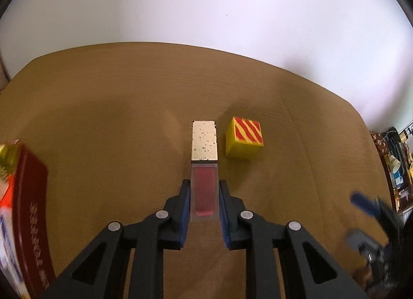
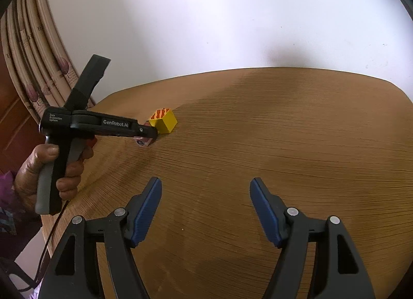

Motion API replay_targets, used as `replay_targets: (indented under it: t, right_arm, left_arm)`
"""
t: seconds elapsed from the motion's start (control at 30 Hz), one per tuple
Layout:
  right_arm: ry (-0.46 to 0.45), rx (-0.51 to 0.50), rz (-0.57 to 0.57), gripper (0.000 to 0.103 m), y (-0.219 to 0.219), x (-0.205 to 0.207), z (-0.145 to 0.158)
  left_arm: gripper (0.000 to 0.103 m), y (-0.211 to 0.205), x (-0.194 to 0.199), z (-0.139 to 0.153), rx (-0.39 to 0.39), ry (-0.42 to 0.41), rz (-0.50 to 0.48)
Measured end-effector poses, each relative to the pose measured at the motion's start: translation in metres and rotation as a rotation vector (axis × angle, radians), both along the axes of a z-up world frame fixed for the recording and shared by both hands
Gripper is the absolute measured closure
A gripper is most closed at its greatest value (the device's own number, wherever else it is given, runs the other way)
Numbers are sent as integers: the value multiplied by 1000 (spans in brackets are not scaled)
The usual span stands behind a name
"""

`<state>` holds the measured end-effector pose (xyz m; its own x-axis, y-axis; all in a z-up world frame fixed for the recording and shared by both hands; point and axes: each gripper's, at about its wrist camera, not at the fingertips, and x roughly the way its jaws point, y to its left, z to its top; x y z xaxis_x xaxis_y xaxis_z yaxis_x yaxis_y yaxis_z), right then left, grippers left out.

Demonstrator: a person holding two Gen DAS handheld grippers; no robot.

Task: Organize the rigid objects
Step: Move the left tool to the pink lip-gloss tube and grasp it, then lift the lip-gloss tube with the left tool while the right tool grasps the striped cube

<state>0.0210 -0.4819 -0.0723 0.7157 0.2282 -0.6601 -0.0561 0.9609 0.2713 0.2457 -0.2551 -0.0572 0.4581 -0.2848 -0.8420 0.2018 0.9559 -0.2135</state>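
On the wooden table [image 1: 103, 97], left wrist view: one lip-gloss tube [image 1: 204, 167], lying flat, long axis running near to far; speckled gold cap at the far end, clear body with red contents at the near end. Left gripper [image 1: 204, 185]: blue-padded fingers [image 1: 184, 203] set along either side of the tube's clear body, close against it; a thin sliver of gap shows on each side, so whether they pinch it cannot be told. Just right of the gold cap, apart from it by a narrow strip of table: one yellow cube [image 1: 244, 138], top face striped red and yellow. Near left edge of the same view: one dark red box [image 1: 28, 216] with gold and orange printing, blurred, lettering unreadable. Near right: the right gripper, blurred. Right wrist view: right gripper [image 2: 205, 190], blue pads spread wide, nothing between them, over bare tabletop. Far left on the table: the yellow cube [image 2: 165, 122], with the left gripper [image 2: 148, 133] reaching to it from the left; a person's hand [image 2: 46, 169] wraps the black-and-grey handle. Tube mostly hidden under the left gripper's tip there. Backdrop: white wall [image 2: 206, 14]; patterned curtain [image 2: 33, 66] at far left.
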Motion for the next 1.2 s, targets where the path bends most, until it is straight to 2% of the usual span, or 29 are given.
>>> replay_targets:
  t: [0.27, 0.37, 0.53, 0.7, 0.83, 0.87, 1.07, 1.1, 1.13, 1.17, 1.2]
  right_arm:
    - [2, 14, 0, 34, 1, 0, 2]
    - [-12, 40, 85, 33, 6, 10, 6]
    - [-55, -52, 296, 34, 38, 59, 18]
    - [-16, -108, 482, 34, 66, 123, 9]
    - [6, -138, 537, 36, 78, 153, 0]
    - [5, -145, 540, 39, 80, 161, -2]
    - [19, -198, 595, 41, 93, 177, -2]
    - [20, -208, 603, 41, 95, 180, -3]
    - [29, -216, 616, 45, 98, 184, -4]
    - [39, -216, 626, 58, 98, 185, -6]
    - [57, -219, 642, 66, 100, 187, -9]
  left_arm:
    - [83, 16, -33, 17, -12, -22, 11]
    - [83, 14, -48, 26, -24, -35, -6]
    - [83, 29, -58, 30, -70, -16, -18]
    - [83, 45, -72, 34, -104, 18, -8]
    - [83, 54, -83, 37, -115, 22, 3]
    - [83, 58, -99, 53, -111, 20, 5]
    - [83, 63, -93, 55, -133, 14, 28]
    - [92, 65, -96, 60, -142, 9, 27]
    - [99, 68, -99, 65, -150, 4, 25]
    - [99, 80, -104, 72, -152, -4, 27]
    - [99, 83, -107, 79, -153, -15, 29]
